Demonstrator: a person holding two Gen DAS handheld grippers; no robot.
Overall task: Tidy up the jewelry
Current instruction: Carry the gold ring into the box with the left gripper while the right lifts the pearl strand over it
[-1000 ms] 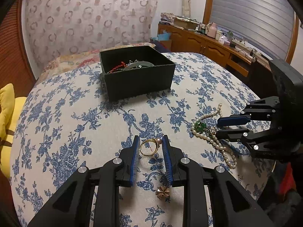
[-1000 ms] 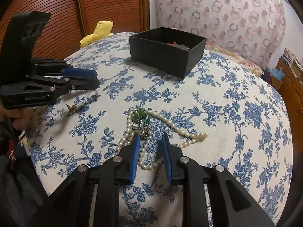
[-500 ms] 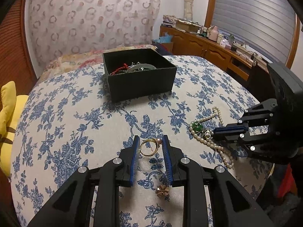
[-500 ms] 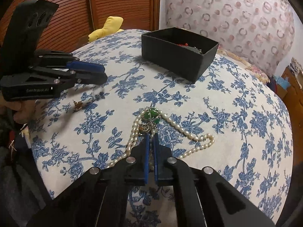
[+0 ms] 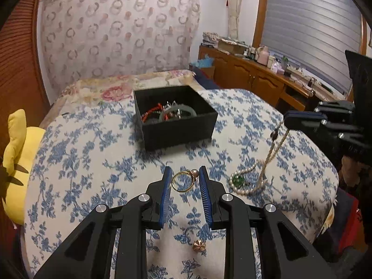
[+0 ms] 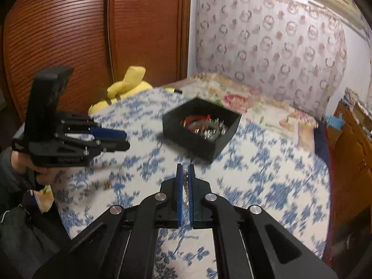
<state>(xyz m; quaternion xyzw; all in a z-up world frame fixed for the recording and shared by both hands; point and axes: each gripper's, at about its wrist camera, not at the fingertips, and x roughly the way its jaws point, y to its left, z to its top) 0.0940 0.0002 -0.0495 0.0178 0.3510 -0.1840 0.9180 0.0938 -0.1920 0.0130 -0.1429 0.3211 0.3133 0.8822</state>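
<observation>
Gold ring (image 5: 183, 181) pinched between the blue pads of the left tool (image 5: 184, 181), low centre of the left wrist view, as a second ago, clear of the bedspread. Small copper bauble (image 5: 199, 246) lying loose on the blue-flowered bed (image 5: 81, 162) just below it.

Right tool (image 6: 185, 174) at lower centre of its own view, clamped tight on a strand of the pearl necklace (image 5: 253, 181); jaws apart a second ago, since snapped together and raised. Seen at the right edge of the left wrist view: strand drawn up taut from the bed to that tool, green pendant and remaining pearls still resting on the cloth, right of centre.

Black box (image 5: 176, 118) farther back, upper centre, open-topped, already holding a red cord and a pale green bangle. Yellow plush toy (image 5: 16, 162) at the far left edge.

Meaning for the task, by judgement: both pieces secured, carry to the box next; trailing pearls likely to swing or snag.
</observation>
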